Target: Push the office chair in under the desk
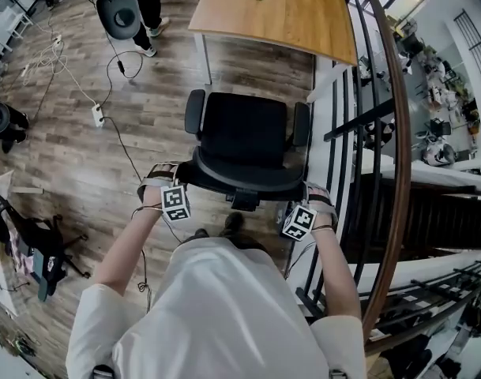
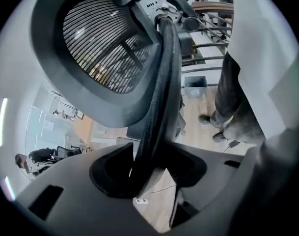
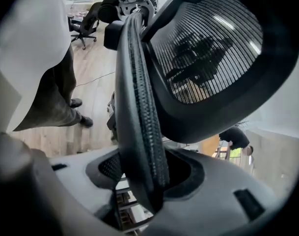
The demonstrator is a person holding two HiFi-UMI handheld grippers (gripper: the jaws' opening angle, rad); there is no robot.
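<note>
Office chair on wood floor, just short of desk, seat facing it, not yet under. Behind chair, left gripper pinches backrest rim near left end; right gripper clamps same rim near right end.

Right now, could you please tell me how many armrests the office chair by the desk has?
2. One armrest stands at the left of the seat in the head view, the other armrest at the right, beside the railing. None seems hidden.
</note>
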